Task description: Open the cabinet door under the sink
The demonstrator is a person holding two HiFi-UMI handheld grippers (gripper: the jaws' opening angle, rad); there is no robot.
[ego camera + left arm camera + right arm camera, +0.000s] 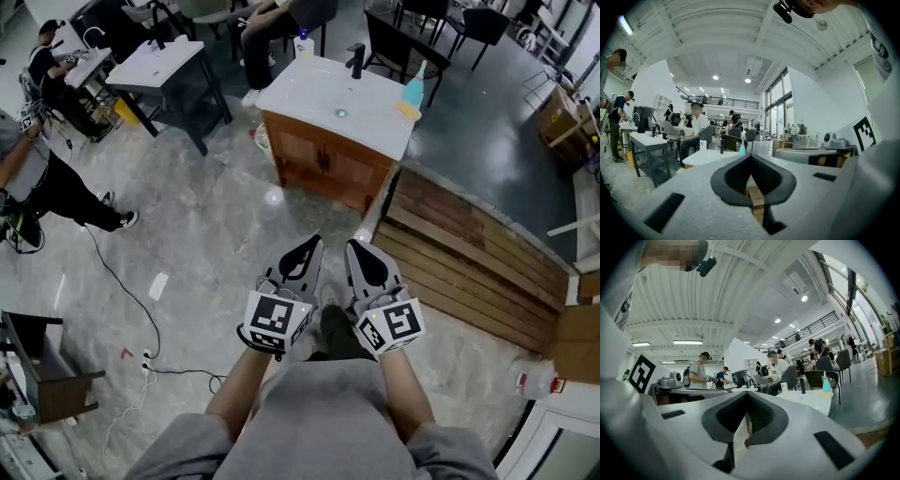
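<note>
Approach comes first: our left gripper [312,246] and right gripper [356,247], both closed and empty, sit far from the cabinet door [301,150]. Next we reach its handle [324,161].

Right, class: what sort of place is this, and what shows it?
Probably a large open workshop or training hall, not a home: a white-topped wooden sink cabinet stands free of any wall, a grey sink stand stands beyond it, and a railed upper gallery runs above.
</note>
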